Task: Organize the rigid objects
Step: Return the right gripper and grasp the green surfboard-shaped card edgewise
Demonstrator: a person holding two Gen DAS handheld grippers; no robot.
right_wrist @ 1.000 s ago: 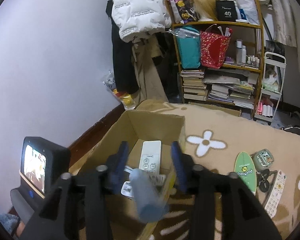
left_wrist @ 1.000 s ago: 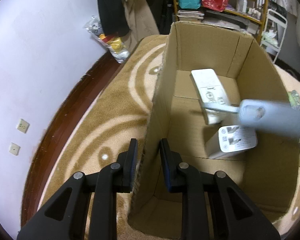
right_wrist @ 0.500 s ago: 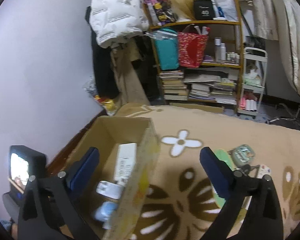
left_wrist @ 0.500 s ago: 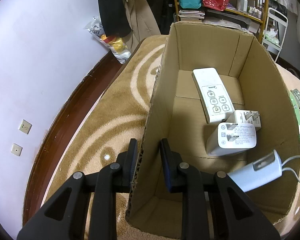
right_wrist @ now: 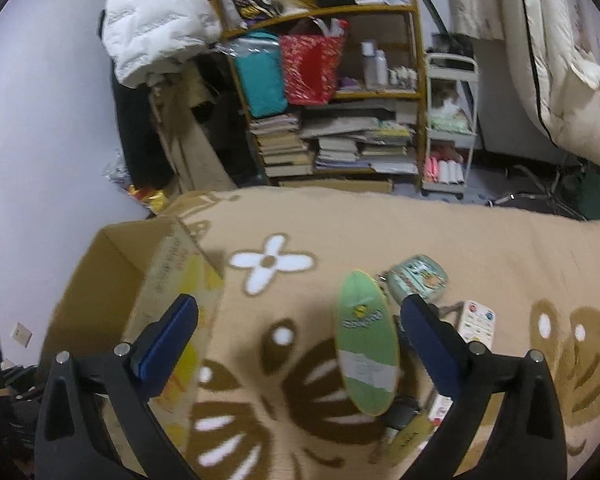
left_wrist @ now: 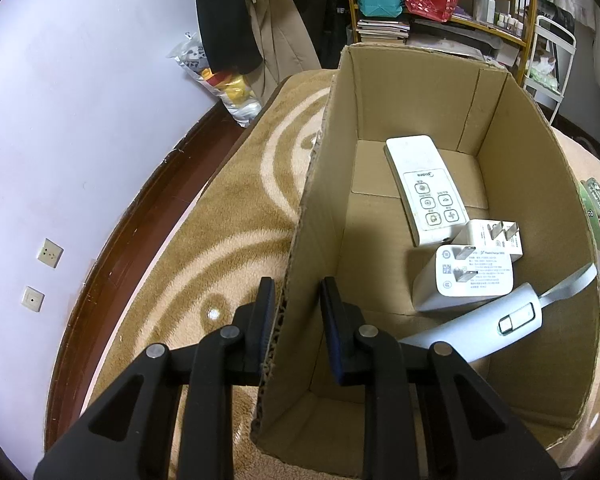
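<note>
Left tongs (left_wrist: 294, 312) pinch the near-left wall of the cardboard box (left_wrist: 540, 184), bracing it on the rug (left_wrist: 228, 216). Inside the box: white remote (left_wrist: 424, 188) at 12 o'clock, two white chargers (left_wrist: 466, 280) at 3, grey-blue gadget (left_wrist: 488, 326) at 4. Right tongs (right_wrist: 300, 316) spread wide, empty, over the rug. Step in hand: between picks. Next likely target is the green oval board (right_wrist: 366, 340) at 12 o'clock, with a small tin (right_wrist: 418, 278) and remote (right_wrist: 476, 322) by it — blurry, contact unclear. Needs lowering and closing across the narrow width.
</note>
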